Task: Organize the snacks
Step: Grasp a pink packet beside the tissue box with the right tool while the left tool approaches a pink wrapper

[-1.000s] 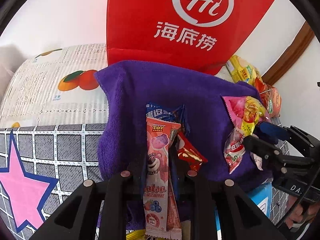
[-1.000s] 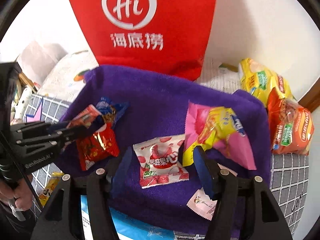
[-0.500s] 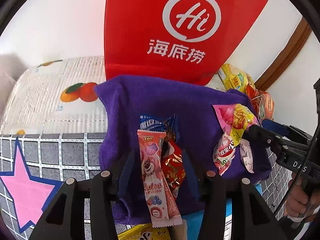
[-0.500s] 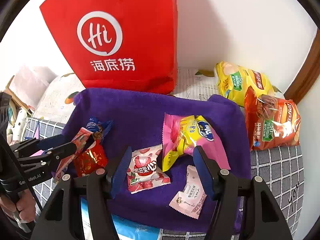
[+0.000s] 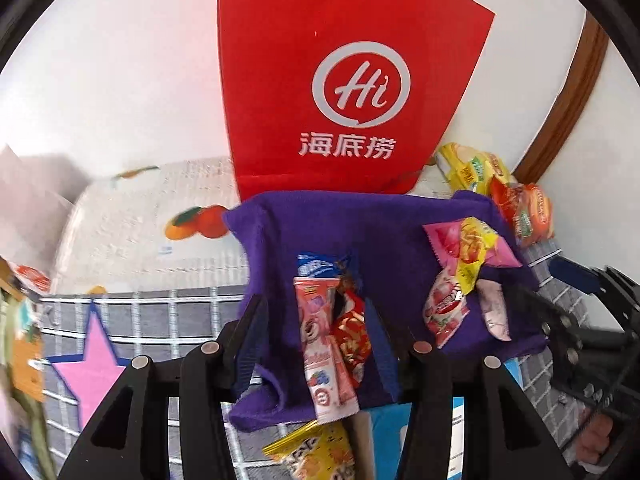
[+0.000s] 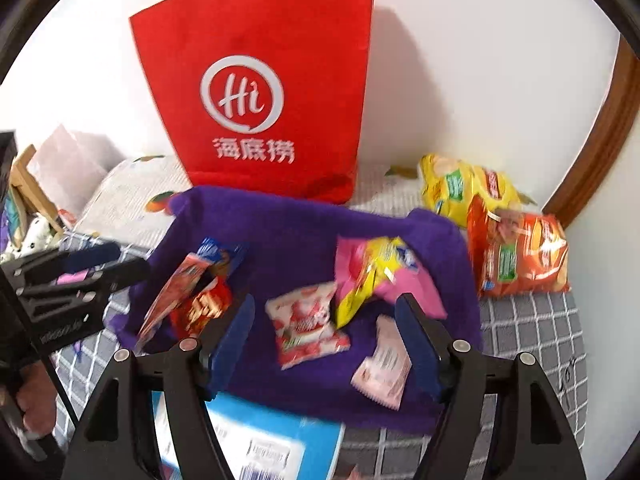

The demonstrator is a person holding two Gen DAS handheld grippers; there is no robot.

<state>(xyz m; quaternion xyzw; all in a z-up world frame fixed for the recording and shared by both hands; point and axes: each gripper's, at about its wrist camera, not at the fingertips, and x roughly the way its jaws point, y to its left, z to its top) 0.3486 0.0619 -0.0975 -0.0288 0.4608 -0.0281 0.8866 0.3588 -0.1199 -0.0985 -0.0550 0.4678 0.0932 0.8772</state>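
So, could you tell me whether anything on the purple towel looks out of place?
Mostly tidy, but the long pink snack stick hangs over the purple towel's front edge, and two chip bags lie off the towel, to its right.

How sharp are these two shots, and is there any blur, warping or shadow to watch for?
Left wrist view: red Hi bag crisp, left edge smeared, fisheye bending the wooden trim. Right wrist view: strawberry candy packet and blue box soft with motion blur, bag casts a faint shadow on the wall.
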